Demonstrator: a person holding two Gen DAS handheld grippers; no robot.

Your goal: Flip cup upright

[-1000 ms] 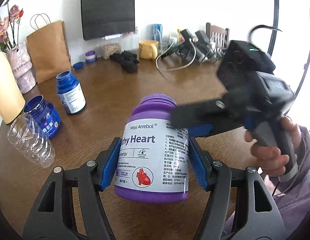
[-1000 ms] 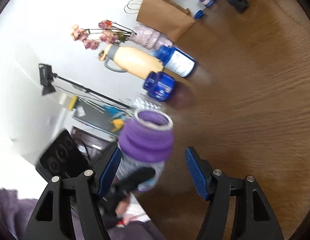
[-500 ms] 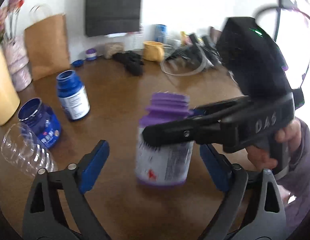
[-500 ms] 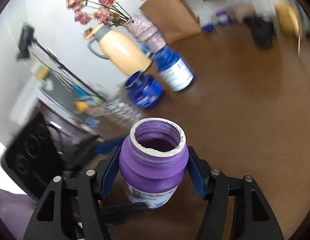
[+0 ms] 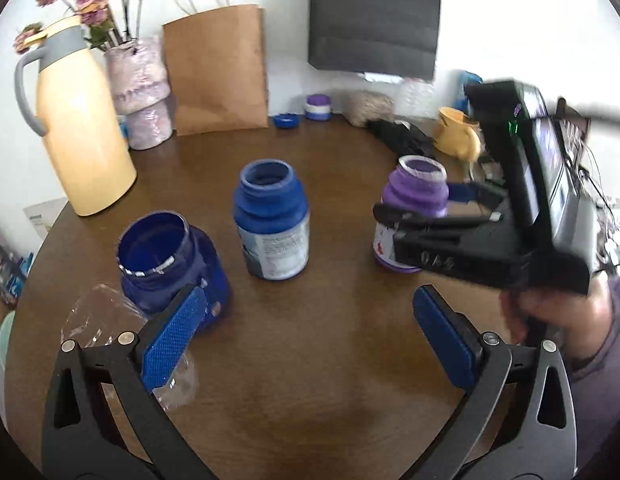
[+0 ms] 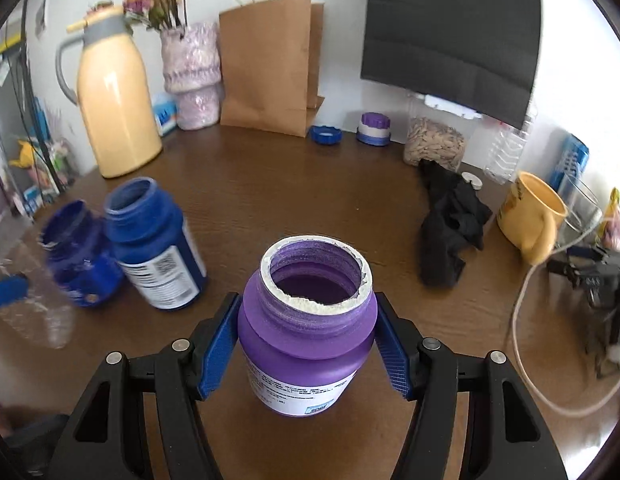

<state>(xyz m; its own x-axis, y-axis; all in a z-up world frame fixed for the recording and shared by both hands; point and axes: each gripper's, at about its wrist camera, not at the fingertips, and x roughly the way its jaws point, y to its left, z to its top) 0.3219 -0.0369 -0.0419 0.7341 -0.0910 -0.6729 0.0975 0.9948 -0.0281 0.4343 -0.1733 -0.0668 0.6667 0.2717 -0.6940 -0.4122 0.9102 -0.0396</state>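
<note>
A purple open-mouthed bottle [image 6: 306, 336] stands upright on the brown table, mouth up. My right gripper [image 6: 306, 350] is shut on its shoulder, blue pads on both sides. In the left wrist view the same purple bottle [image 5: 413, 196] stands at the right, held by the right gripper [image 5: 421, 208]. My left gripper [image 5: 310, 340] is open and empty, low over the table's near side, well back from the bottle.
Two open blue bottles [image 5: 272, 220] [image 5: 166, 260] stand left of centre, with a clear plastic bottle [image 5: 110, 328] lying by the left finger. At the back are a cream jug [image 5: 76, 120], vase, paper bag [image 5: 216, 68], black cloth [image 6: 449, 224], yellow mug [image 6: 529, 216] and cables.
The left gripper let go of the purple bottle and drew back, open. The right gripper closed on the bottle, which now stands upright on the table.
</note>
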